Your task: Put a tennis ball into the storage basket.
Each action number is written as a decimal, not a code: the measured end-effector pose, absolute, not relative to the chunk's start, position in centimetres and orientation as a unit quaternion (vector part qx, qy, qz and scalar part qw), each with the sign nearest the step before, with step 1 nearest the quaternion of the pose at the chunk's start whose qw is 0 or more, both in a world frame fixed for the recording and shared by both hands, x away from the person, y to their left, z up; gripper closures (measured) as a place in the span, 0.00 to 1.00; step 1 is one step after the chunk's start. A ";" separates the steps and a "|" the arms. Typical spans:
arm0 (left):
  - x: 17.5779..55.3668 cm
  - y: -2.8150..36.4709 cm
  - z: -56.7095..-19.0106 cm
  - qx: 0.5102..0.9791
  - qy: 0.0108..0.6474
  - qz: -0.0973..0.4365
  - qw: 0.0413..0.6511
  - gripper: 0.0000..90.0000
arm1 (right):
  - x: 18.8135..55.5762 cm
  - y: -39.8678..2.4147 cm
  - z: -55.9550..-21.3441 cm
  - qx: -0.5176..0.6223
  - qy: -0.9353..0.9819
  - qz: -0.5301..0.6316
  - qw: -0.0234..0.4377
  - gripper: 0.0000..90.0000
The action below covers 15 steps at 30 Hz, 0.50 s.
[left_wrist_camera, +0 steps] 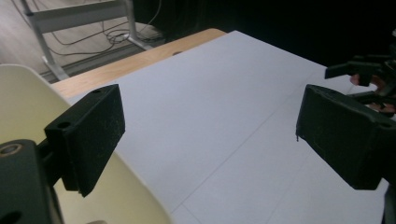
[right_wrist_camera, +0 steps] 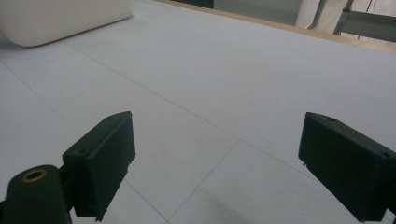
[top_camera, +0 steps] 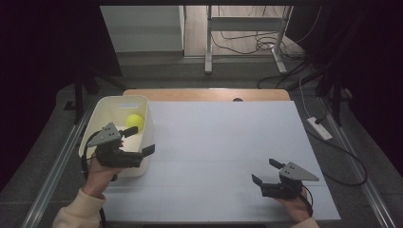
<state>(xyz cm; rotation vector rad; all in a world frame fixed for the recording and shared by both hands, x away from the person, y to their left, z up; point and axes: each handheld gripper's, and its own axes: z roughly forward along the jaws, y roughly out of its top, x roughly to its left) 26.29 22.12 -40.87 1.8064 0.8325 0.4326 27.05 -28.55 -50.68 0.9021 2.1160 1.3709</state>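
Yellow ball [top_camera: 134, 121] lies in our cream bin [top_camera: 105, 110] at ten o'clock; left hand-held gripper [top_camera: 140, 139] and right hand-held gripper [top_camera: 264, 171] both gape empty.

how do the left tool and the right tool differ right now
The left tool hangs over the cream bin that holds a yellow ball, at the table's left; the right tool sits low over the bare white table near the right front corner. One left jaw reaches over the bin's inside, while the right tool's jaws have nothing beneath but the table. Both have black jaws, stand open and hold nothing.
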 end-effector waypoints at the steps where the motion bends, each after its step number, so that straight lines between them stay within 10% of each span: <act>1: 26.2 21.9 -41.0 0.757 0.345 0.180 0.525 0.10 | 27.1 -28.6 -50.7 0.328 0.769 0.497 0.231 0.12; 15: 24.6 19.7 -42.5 0.774 0.302 0.157 0.534 0.11 | 27.1 -28.5 -50.7 0.328 0.769 0.497 0.232 0.12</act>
